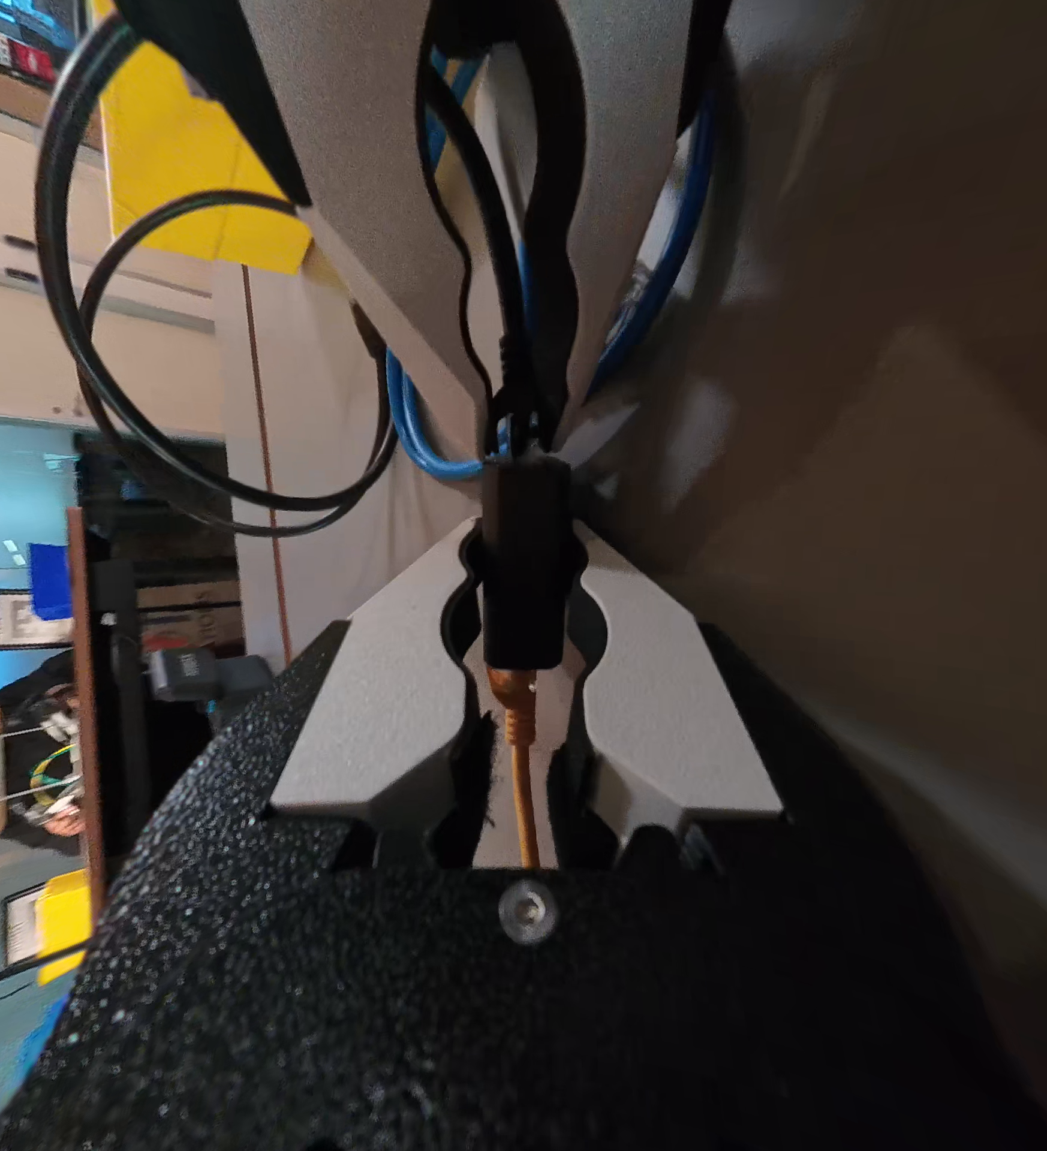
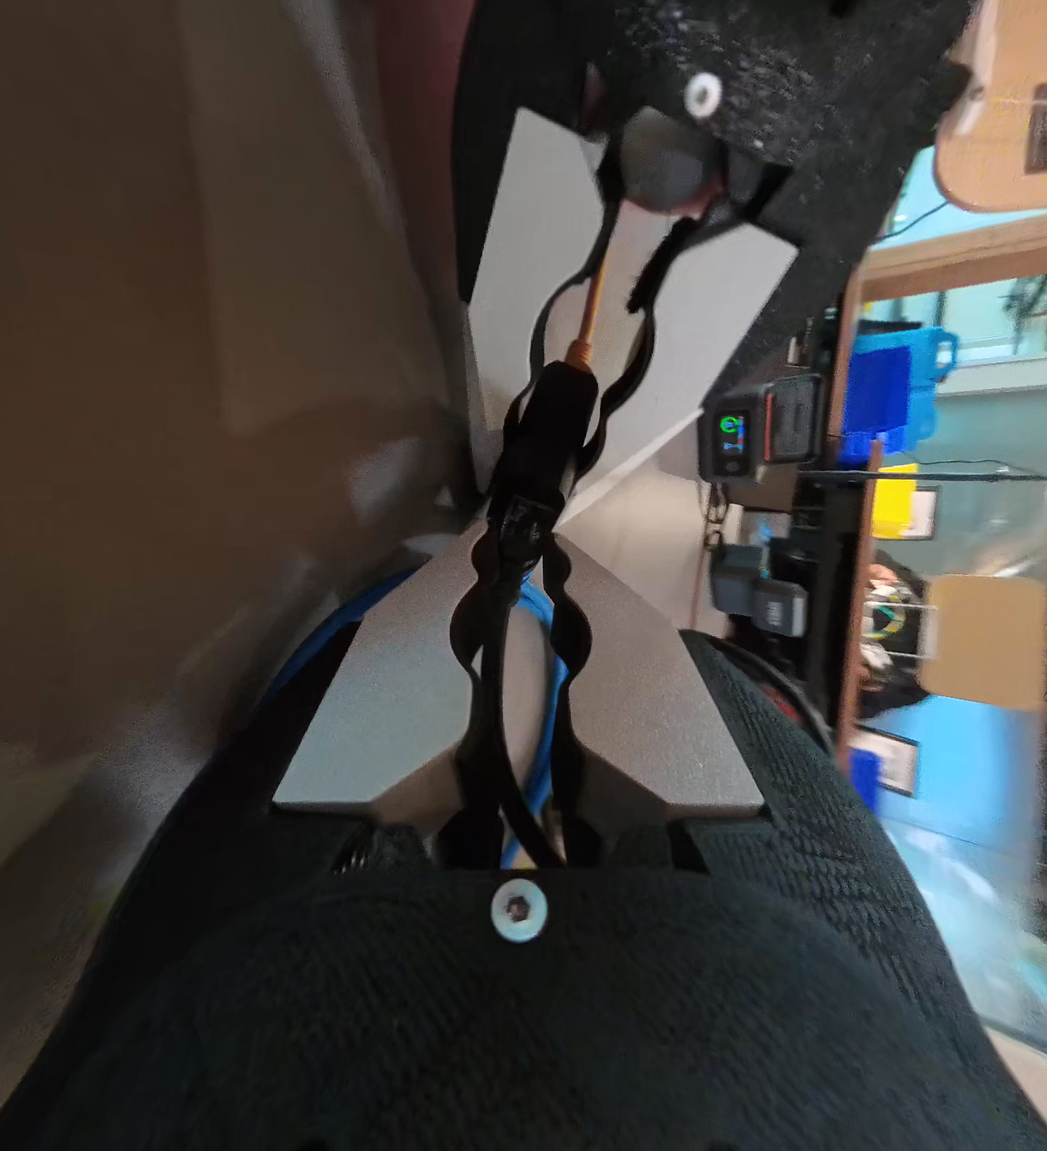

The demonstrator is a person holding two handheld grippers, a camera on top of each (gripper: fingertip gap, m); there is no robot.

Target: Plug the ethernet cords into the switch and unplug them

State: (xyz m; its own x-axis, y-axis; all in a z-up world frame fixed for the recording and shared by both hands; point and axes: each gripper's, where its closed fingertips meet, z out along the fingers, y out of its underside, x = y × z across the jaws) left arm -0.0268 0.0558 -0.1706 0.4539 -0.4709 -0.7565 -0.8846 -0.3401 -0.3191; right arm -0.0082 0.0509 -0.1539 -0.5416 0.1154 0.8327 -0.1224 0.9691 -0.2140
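My left gripper is shut on a small black box, the switch. An orange ethernet cord is plugged into the switch's near end and runs back between my fingers. My right gripper faces it tip to tip, shut on the plug of a black cord at the switch's far end. A blue cord loops behind. In the right wrist view, my right gripper pinches the black cord beside the blue cord. Beyond it, the left gripper holds the switch with the orange cord.
A brown blurred surface lies close along one side of both grippers. Loose black cable loops hang to the left. Shelves hold yellow bins, blue bins and a device with a lit display. A person is in the background.
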